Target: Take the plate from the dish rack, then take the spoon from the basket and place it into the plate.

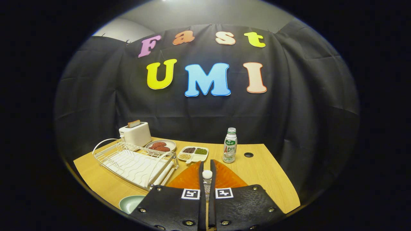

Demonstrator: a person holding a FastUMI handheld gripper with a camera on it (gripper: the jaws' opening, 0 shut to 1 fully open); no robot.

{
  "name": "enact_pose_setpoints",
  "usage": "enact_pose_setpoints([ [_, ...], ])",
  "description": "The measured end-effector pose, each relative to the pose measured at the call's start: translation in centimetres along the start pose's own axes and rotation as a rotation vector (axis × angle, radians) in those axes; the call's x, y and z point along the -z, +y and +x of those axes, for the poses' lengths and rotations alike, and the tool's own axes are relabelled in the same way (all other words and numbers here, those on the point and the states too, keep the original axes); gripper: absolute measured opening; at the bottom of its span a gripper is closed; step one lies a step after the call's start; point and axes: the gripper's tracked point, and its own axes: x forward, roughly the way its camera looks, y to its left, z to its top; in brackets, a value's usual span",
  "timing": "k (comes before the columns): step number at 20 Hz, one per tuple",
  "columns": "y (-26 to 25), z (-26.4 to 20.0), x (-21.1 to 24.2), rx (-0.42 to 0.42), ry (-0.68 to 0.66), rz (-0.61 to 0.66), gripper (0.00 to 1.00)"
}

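Observation:
My gripper [207,164] is shut on the spoon [207,175]. The spoon's white rounded end and thin metal stem stand pinched between the two fingers. Right under and behind the fingers lies the orange basket [224,178], mostly hidden by the gripper. The pale green plate [131,202] rests on the wooden table [266,179] to the left of the gripper, just in front of the near corner of the white wire dish rack [135,163]. Only part of the plate shows. The dish rack holds nothing that I can see.
Behind the rack stand a white toaster [135,133] with a slice of bread in it and a dish of red-brown food [160,146]. A divided dish of beans [193,153] and a white bottle [230,146] sit beyond the fingers. A cable hole [248,155] lies right of the bottle.

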Motion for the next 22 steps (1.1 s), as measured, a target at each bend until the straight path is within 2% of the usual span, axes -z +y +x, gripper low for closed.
enact_pose_setpoints([
  [7, 1.1, -3.7, -4.4, 0.009, -0.051, -0.033, 0.03],
  [10, 1.6, -5.1, -4.9, 0.011, -0.053, -0.014, 0.03],
  [16, 2.8, -7.9, -2.5, -0.011, 0.008, -0.021, 0.03],
  [22, 6.3, -8.3, 0.2, -0.101, 0.083, -0.027, 0.03],
])
